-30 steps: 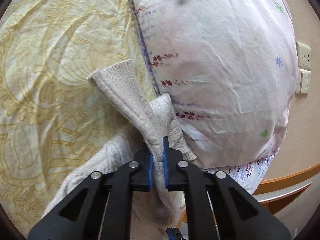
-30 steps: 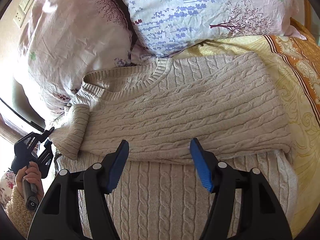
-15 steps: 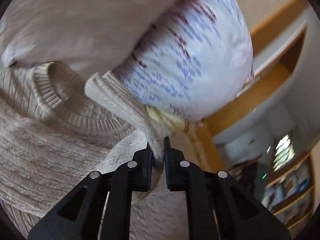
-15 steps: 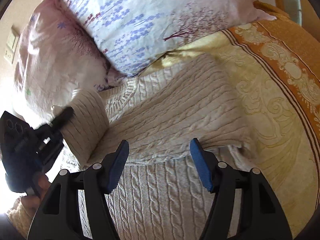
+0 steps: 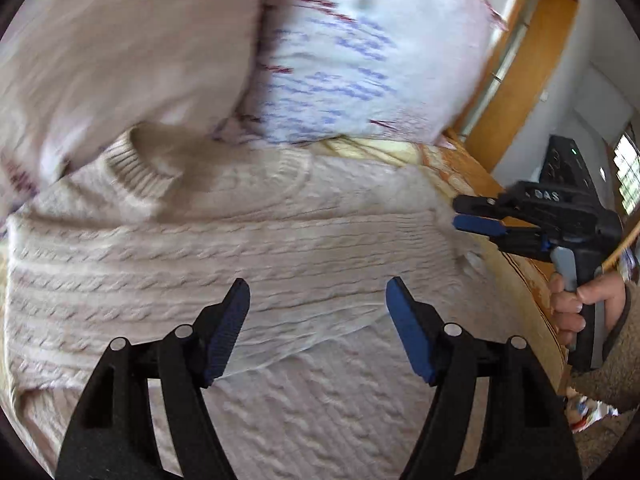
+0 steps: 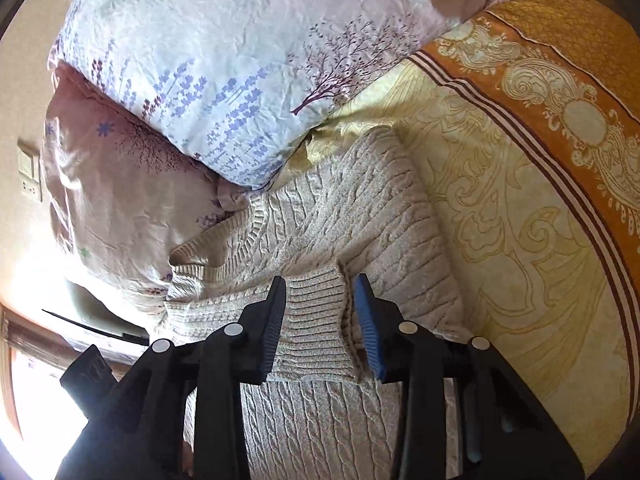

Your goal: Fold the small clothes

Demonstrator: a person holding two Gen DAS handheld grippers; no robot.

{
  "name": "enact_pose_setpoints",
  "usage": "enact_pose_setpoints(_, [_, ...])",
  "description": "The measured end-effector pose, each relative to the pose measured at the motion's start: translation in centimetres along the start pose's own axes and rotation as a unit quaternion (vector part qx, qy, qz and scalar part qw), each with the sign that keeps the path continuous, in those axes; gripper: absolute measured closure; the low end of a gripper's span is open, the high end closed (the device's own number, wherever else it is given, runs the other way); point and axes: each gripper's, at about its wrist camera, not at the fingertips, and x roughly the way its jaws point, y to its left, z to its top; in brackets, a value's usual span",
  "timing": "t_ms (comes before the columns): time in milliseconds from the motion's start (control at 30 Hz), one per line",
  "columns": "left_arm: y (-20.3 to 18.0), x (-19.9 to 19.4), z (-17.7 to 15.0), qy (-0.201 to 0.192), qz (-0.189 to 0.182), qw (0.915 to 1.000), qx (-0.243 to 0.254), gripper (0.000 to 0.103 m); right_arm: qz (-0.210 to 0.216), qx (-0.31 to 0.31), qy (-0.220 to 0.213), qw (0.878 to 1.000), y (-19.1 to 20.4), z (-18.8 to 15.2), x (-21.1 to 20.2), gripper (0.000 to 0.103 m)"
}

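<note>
A cream cable-knit sweater [image 5: 240, 248] lies on the bed with both sleeves folded across its body; it also shows in the right wrist view [image 6: 384, 216]. My left gripper [image 5: 318, 332] is open and empty, hovering above the sweater's middle. My right gripper [image 6: 320, 326] is open, its fingers either side of the ribbed cuff [image 6: 316, 320] of the folded sleeve, not clamped on it. The right gripper also shows in the left wrist view [image 5: 480, 216] at the sweater's right edge, held by a hand.
Two floral pillows [image 6: 224, 60] [image 6: 120, 184] lie just beyond the sweater's collar. The yellow bedsheet with an orange patterned border [image 6: 560, 120] stretches to the right. A wooden headboard [image 5: 528, 60] and wall switches [image 6: 30, 176] are behind.
My left gripper swung the sleeve over the sweater's body, let it go and opened. My right gripper moved in over the laid-down cuff.
</note>
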Motion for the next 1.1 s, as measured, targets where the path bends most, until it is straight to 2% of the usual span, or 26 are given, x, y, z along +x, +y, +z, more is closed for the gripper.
enact_pose_setpoints(67, [3.9,-1.5,-0.6,-0.011,0.032,0.9973,-0.064,0.032,-0.015,-0.021,0.015,1.0,0.6,-0.1,1.0,0.065])
enact_pose_setpoints(200, [10.0,-4.7,-2.2,-0.037,0.092,0.982,-0.16,0.032,-0.041,-0.041,0.044,0.997,1.1,-0.4,2.9,0.071])
enact_pose_setpoints(233, [11.1,-5.2,-2.5,-0.042,0.106,0.9778,-0.176,0.032,-0.042,-0.044,0.046,0.997,1.1,-0.5,3.1,0.079])
enact_pose_setpoints(367, [13.8,-6.3,-3.0,-0.047,0.139,0.9658,-0.214,0.032,-0.034,-0.059,0.053,0.996,1.4,-0.8,3.2,0.092])
enact_pose_setpoints(433, [14.4,-6.2,-3.1,-0.041,0.139,0.9646,-0.22,0.032,-0.034,-0.074,0.036,0.996,2.2,-0.7,2.5,0.094])
enact_pose_setpoints(567, [14.0,-5.5,-3.0,-0.031,0.152,0.9663,-0.206,0.031,-0.019,-0.114,-0.038,0.993,5.3,0.8,0.2,0.096])
enact_pose_setpoints(633, [13.8,-5.2,-3.0,-0.031,0.156,0.9664,-0.202,0.029,-0.02,-0.134,-0.061,0.989,6.8,1.6,-0.4,0.097])
enact_pose_setpoints(733, [13.4,-5.2,-3.2,-0.035,0.163,0.9649,-0.203,0.029,-0.061,-0.155,-0.052,0.985,6.8,2.0,1.0,0.097])
enact_pose_setpoints(800, [13.3,-5.2,-3.3,-0.039,0.164,0.964,-0.205,0.029,-0.103,-0.144,-0.021,0.984,5.1,1.7,3.2,0.097])
enact_pose_setpoints(867, [13.1,-5.2,-3.5,-0.041,0.168,0.9638,-0.203,0.029,-0.126,-0.125,0.007,0.984,3.3,1.2,4.7,0.097])
enact_pose_setpoints(933, [13.1,-5.2,-3.6,-0.041,0.17,0.9639,-0.201,0.029,-0.119,-0.118,-0.003,0.986,3.1,0.9,4.3,0.097])
enact_pose_setpoints(1000, [13.2,-5.3,-3.7,-0.042,0.169,0.9637,-0.202,0.029,-0.107,-0.135,-0.035,0.984,4.5,1.1,3.0,0.097])
enact_pose_setpoints(1033, [13.2,-5.3,-3.7,-0.043,0.169,0.9634,-0.203,0.029,-0.099,-0.151,-0.056,0.982,5.4,1.2,2.2,0.097])
enact_pose_setpoints(1100, [13.0,-5.0,-3.6,-0.044,0.173,0.9633,-0.201,0.027,-0.122,-0.187,-0.071,0.972,6.4,1.3,2.3,0.097])
